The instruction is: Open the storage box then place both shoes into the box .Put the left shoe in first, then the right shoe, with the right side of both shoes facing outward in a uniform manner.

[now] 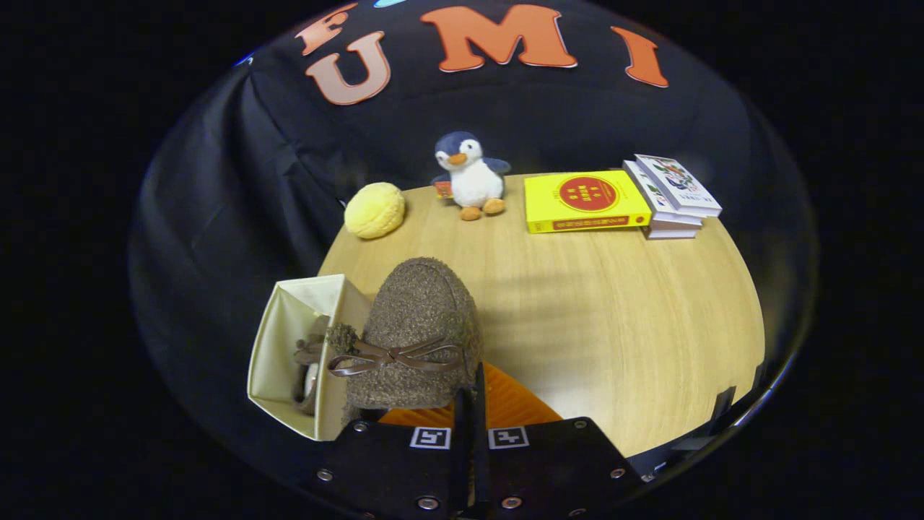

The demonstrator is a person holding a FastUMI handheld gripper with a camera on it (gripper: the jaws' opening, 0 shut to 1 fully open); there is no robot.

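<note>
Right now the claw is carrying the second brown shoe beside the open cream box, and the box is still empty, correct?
Not quite. The gripper view shows one brown shoe already inside the open cream box. The rest holds: the claw is closed on the second brown shoe, held just beside that box.

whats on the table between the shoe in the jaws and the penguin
Nothing: in the gripper view, bare wooden table runs from the brown shoe, held in the gripper, to the penguin. The yellow ball sits off to one side.
</note>
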